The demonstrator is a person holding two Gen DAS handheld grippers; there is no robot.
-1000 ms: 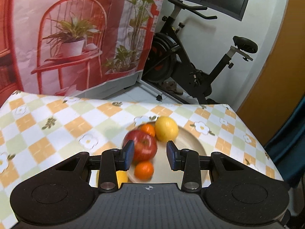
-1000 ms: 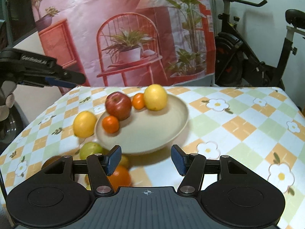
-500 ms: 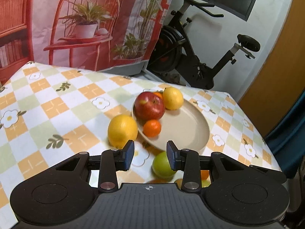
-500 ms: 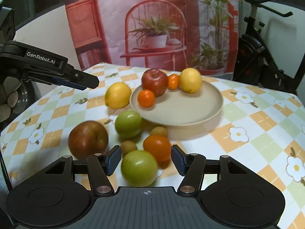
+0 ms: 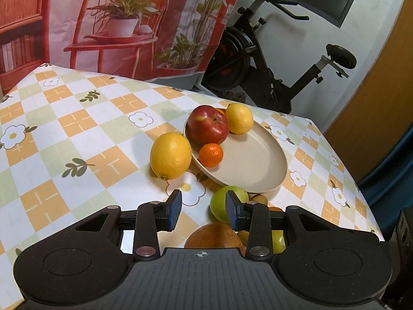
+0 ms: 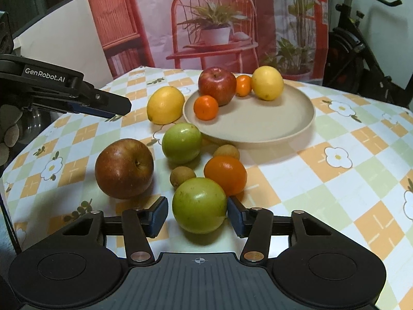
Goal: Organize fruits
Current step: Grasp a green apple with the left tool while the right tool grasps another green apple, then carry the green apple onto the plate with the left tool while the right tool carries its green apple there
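The right gripper [image 6: 197, 213] is closing its jaws around a round green apple [image 6: 199, 204] on the checked floral tablecloth [image 6: 335, 180]. The right pad touches the fruit; a narrow gap shows at the left pad, so no firm grip yet.

The left gripper [image 5: 204, 210] hangs over the cloth with its jaws narrowly parted and nothing between them.

The beige round plate [image 6: 271, 126] carries a red apple [image 6: 217, 85], a yellow lemon [image 6: 267, 83] and two small mandarins [image 6: 205, 107]. A second yellow lemon [image 6: 165, 105] rests against the plate's rim.

Loose beside the plate are another green apple [image 6: 181, 142], a dark red apple [image 6: 124, 168], an orange [image 6: 225, 175] and two small brown fruits [image 6: 182, 176].
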